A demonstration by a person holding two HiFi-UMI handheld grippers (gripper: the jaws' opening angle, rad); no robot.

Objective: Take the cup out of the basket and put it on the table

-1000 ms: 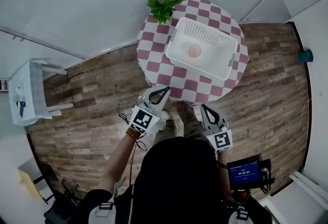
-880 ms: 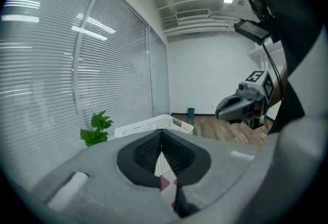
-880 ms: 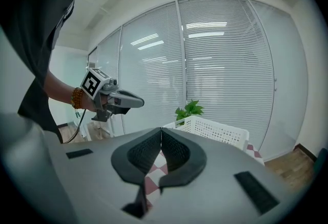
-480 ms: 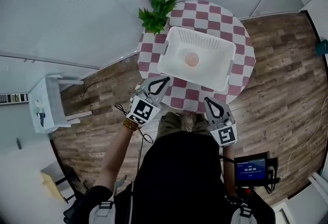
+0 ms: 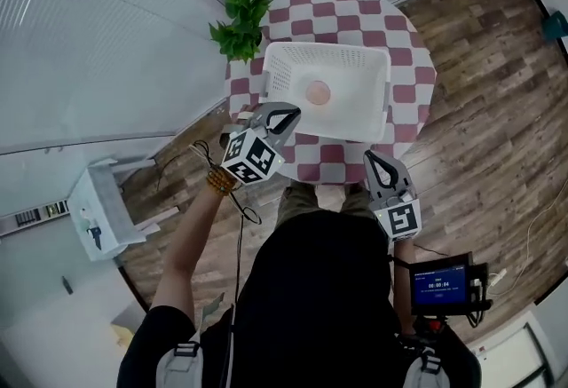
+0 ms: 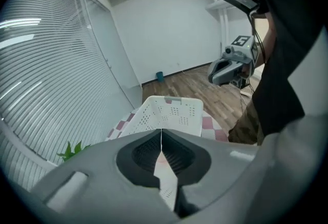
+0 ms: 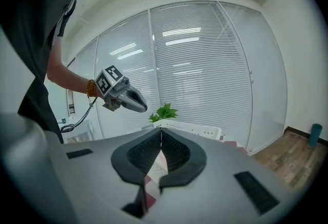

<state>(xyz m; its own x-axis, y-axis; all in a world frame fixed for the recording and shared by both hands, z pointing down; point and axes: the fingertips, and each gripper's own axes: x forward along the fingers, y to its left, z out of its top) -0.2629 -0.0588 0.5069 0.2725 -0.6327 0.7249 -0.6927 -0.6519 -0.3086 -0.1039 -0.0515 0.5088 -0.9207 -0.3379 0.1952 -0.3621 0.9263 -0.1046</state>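
Left hand-held gripper is shut tight and holds nothing. It hangs just by the near left corner of the white basket, with its tip pointing that way. The basket stands on the round checked tabletop. The pink cup sits on the bottom of the basket, about in the middle, and nothing touches it. Over on the right, the right hand-held gripper is shut too, with nothing in it. It is by the near edge of the tabletop, apart from the basket. I think the reach for the cup is only starting. To do it well, one hand-held gripper should open wide before it goes in. It should come down from above so it does not bump the basket wall. Then it should close gently on the side of the cup and lift straight up until the cup is over the rim. A bare spot on the checks beside the basket looks like a good place to set the cup down.
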